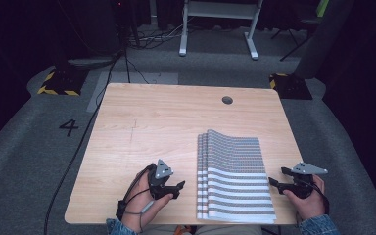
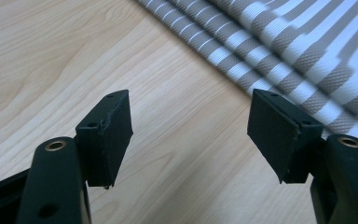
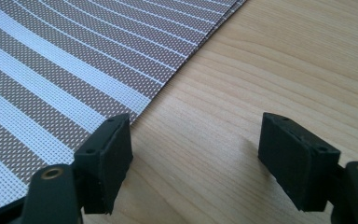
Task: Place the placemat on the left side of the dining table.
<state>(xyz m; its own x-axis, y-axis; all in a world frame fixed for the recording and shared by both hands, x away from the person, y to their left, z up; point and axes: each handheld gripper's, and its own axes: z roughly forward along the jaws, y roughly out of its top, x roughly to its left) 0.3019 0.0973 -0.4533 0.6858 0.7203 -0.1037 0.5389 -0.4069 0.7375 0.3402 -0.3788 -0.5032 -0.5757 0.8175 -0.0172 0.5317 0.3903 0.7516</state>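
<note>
A stack of grey and white striped woven mats (image 1: pixel 234 176) lies on the wooden table (image 1: pixel 152 122), right of centre and near the front edge. Their left edges are fanned in steps (image 2: pixel 242 51). My left gripper (image 1: pixel 178 188) rests on the table just left of the stack, open, with bare wood between its pads (image 2: pixel 112 135). My right gripper (image 1: pixel 274 177) sits at the stack's right edge, open, with nothing held. In the right gripper view the mat's edge (image 3: pixel 168 79) runs beside the left pad (image 3: pixel 109 161).
A round cable hole (image 1: pixel 227 100) sits near the table's far edge. Grey carpet surrounds the table, with a cable (image 1: pixel 78 142) trailing on the left, a white desk frame (image 1: pixel 218 29) beyond, and yellow-black striped bases (image 1: pixel 58 83) at both far corners.
</note>
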